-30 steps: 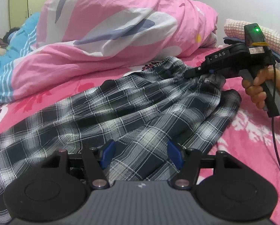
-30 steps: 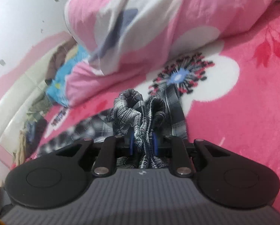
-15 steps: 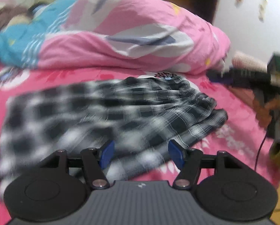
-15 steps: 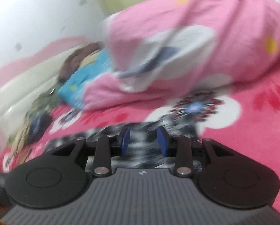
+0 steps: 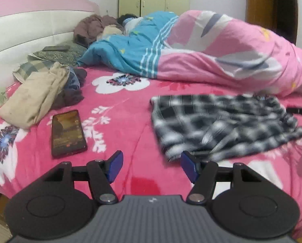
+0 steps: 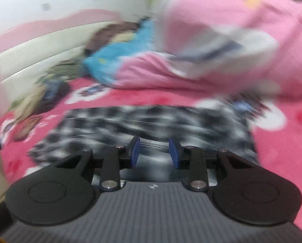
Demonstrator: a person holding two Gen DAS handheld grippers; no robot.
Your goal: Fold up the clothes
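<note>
A black-and-white plaid garment lies spread flat on the pink flowered bed cover, right of centre in the left wrist view. My left gripper hovers open over bare cover, just off the garment's near left corner, with nothing between its blue pads. In the blurred right wrist view the same garment lies just beyond my right gripper. Its jaws stand a little apart and hold nothing. A dark sliver of the right gripper shows at the garment's far right edge.
A phone lies on the cover at the left. Beyond it sits a pile of clothes by the headboard. A person lies under a blue blanket, and a bulky pink quilt fills the back.
My right gripper let go of the bunched plaid cloth, opened and drew back. My left gripper pulled back off the garment and swung left, so phone and clothes pile came into view.
</note>
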